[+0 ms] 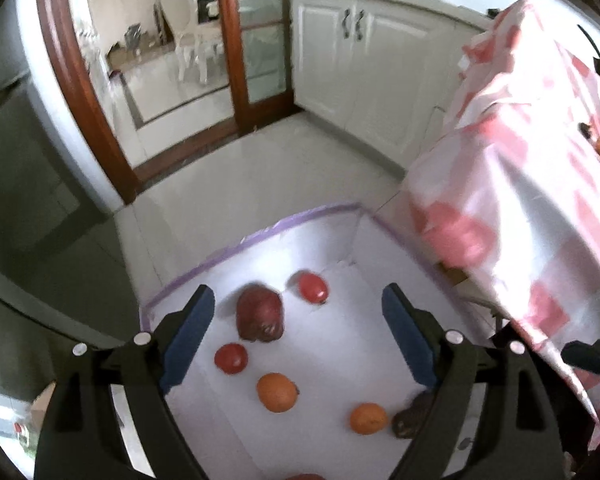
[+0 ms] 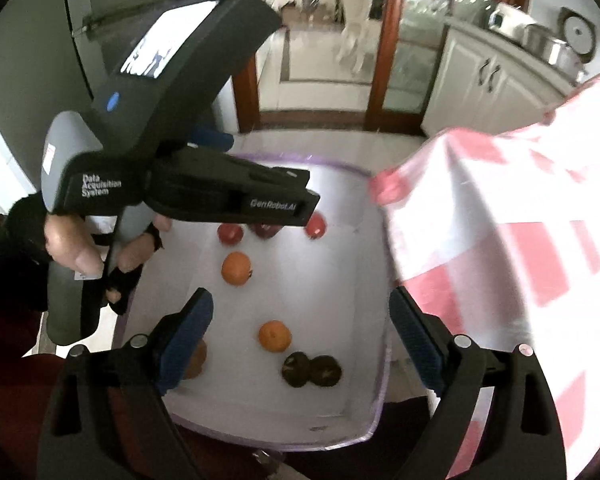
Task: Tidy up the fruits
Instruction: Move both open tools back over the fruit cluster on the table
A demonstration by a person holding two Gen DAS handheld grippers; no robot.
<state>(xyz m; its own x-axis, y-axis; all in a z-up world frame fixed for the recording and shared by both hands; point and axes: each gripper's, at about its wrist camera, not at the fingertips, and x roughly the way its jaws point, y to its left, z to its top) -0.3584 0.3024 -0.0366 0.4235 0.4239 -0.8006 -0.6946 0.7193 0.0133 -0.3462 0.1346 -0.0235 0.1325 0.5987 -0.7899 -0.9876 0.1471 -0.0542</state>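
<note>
Left wrist view, bin (image 1: 256, 236) rim seen at 12 o'clock, cloth (image 1: 520, 184) at 2, left gripper (image 1: 298, 308) and right gripper (image 2: 300, 312) spread wide, nothing held, fruit lying free below.

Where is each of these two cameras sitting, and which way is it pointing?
Left wrist view: rides on the left gripper, looking down between its open blue-padded fingers into the white purple-rimmed box of fruit.
Right wrist view: rides on the right gripper, also looking down into that box; it also shows the person's left hand holding the other gripper.
Shared: the box, round orange fruit, pink-and-white checked cloth.
</note>
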